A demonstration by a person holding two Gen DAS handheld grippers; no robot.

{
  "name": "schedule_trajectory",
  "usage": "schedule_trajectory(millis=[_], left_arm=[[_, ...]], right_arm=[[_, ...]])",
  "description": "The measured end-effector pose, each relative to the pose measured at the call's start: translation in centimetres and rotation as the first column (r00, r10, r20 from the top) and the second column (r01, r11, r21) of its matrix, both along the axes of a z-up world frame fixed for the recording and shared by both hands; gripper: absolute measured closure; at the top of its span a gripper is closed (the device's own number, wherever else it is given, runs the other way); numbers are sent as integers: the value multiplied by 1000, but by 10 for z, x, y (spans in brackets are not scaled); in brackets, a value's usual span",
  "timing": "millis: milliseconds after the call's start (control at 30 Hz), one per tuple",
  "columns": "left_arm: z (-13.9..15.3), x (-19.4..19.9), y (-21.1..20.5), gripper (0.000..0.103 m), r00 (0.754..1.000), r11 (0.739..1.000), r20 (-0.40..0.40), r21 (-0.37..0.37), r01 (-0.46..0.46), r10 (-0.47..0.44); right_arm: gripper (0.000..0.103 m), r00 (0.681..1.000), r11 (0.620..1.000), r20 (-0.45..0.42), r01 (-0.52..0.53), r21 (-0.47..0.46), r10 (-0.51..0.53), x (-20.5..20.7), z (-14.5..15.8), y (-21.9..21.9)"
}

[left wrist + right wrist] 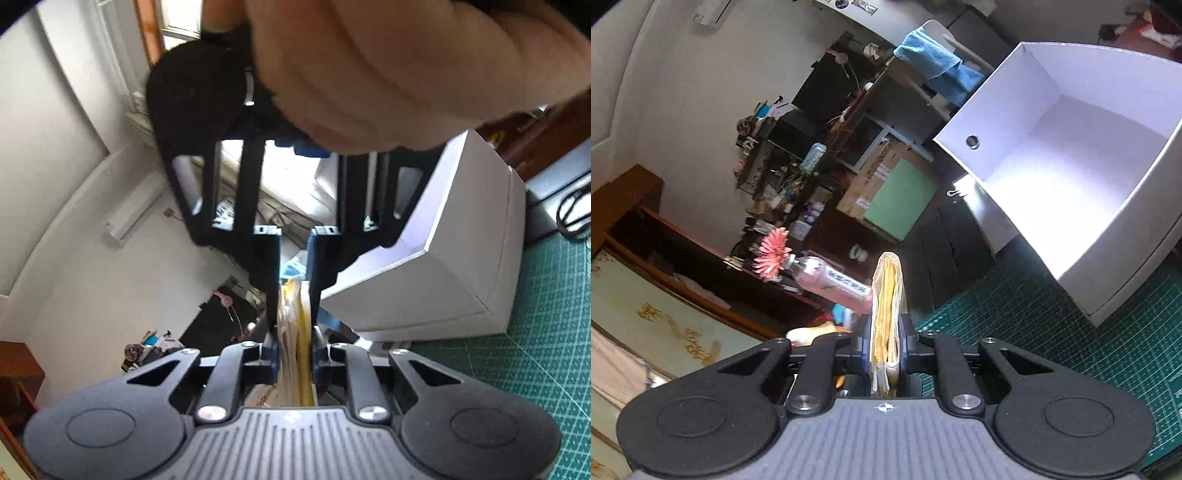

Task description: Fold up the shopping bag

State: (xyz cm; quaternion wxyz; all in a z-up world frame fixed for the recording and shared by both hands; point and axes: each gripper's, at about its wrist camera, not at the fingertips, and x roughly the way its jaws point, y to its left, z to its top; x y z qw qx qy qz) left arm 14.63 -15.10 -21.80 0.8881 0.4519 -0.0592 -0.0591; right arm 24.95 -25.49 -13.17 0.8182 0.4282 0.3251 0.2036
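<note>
Claws face each other above the green cutting mat [1052, 332] on the bench, and we see both clamped on the folded shopping bag [886, 314], a flat yellow-and-cream wad held off the mat. Our left claw [295, 350] pinches one end, our right claw [885, 347] the other, each drawn narrow. Beside them stands an open white box [1071, 177].

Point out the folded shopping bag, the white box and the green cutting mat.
folded shopping bag [886, 295], right wrist view: its yellow folded edge above the claw.
white box [1071, 177], right wrist view: inner floor.
green cutting mat [1034, 332], right wrist view: bare gridded surface.
</note>
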Motion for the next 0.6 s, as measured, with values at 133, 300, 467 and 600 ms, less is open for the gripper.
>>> schedule_trajectory(millis=[133,300,467,600], left_arm=[[3,-2,0,92,1000,1000,-5,-10,-2,2],[13,-3,1,92,1000,999,-23,-29,-21,20],[34,18,14,92,988,984,-134,-152,-90,69],[58,23,28,93,965,945,-245,-286,-159,89]], right_arm=[[80,1000,1000,-8,-15,7,15,-1,1,-4],[52,996,990,83,47,-134,-36,-16,25,-17],[5,954,897,282,211,-389,-102,-48,60,-23],[0,846,734,527,405,-545,-76,-78,71,-16]])
